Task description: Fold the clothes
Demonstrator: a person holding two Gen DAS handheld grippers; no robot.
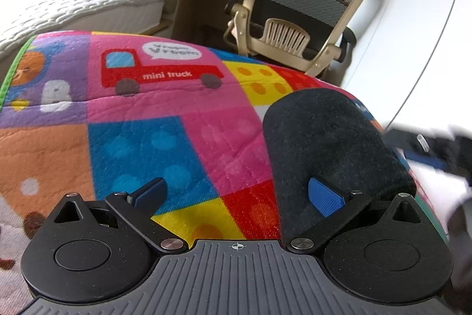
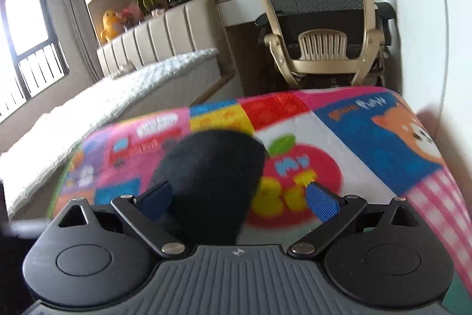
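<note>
A black fuzzy garment [image 1: 327, 143] lies folded into a compact bundle on the colourful play mat [image 1: 165, 126]. My left gripper [image 1: 236, 195] is open and empty, just in front of the bundle's near left side; its right finger shows against the black cloth. In the right wrist view the same black bundle [image 2: 209, 176] lies on the mat [image 2: 368, 155]. My right gripper [image 2: 239, 197] is open around the bundle's near end, without gripping it. The right gripper shows blurred at the right edge of the left wrist view [image 1: 433, 149].
A beige and black office chair [image 1: 298, 5] stands behind the mat at a desk. A bed with a white quilted cover [image 1: 70, 5] lies to the left. A white wall [image 2: 427, 19] runs along the mat's right side.
</note>
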